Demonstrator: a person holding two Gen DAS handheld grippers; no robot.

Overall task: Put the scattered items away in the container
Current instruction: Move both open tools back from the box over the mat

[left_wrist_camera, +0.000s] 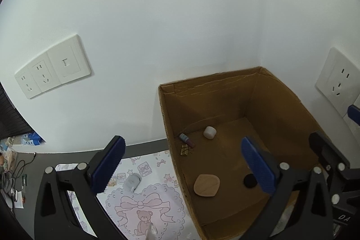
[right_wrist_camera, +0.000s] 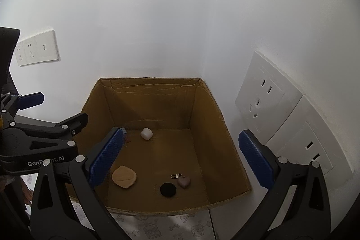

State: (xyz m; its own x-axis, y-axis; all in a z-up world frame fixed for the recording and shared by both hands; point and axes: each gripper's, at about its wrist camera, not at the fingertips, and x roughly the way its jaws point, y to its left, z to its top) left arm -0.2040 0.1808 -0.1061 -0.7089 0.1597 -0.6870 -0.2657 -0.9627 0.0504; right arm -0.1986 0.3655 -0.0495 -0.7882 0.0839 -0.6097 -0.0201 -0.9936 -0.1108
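Observation:
An open cardboard box [left_wrist_camera: 281,109] [right_wrist_camera: 216,118] stands in the wall corner. On its floor lie a white cube [left_wrist_camera: 209,132] [right_wrist_camera: 146,133], a wooden leaf-shaped piece [left_wrist_camera: 206,185] [right_wrist_camera: 124,177], a black disc [left_wrist_camera: 250,180] [right_wrist_camera: 167,189], a small tube [left_wrist_camera: 187,140], a gold clip [left_wrist_camera: 186,150] and a pink heart keychain [right_wrist_camera: 183,181]. My left gripper [left_wrist_camera: 183,164] hangs open over the box's left wall, empty. My right gripper [right_wrist_camera: 181,159] is open above the box, with nothing between its fingers. A grey-white item [left_wrist_camera: 133,181] lies on the patterned mat [left_wrist_camera: 157,201] left of the box.
Wall sockets sit to the left [left_wrist_camera: 51,66] and right [right_wrist_camera: 270,100] of the box. A clear scrap [left_wrist_camera: 151,232] lies at the mat's near edge. Cables and clutter [left_wrist_camera: 11,174] crowd the far left. The right gripper's frame [left_wrist_camera: 326,156] is close beside my left one.

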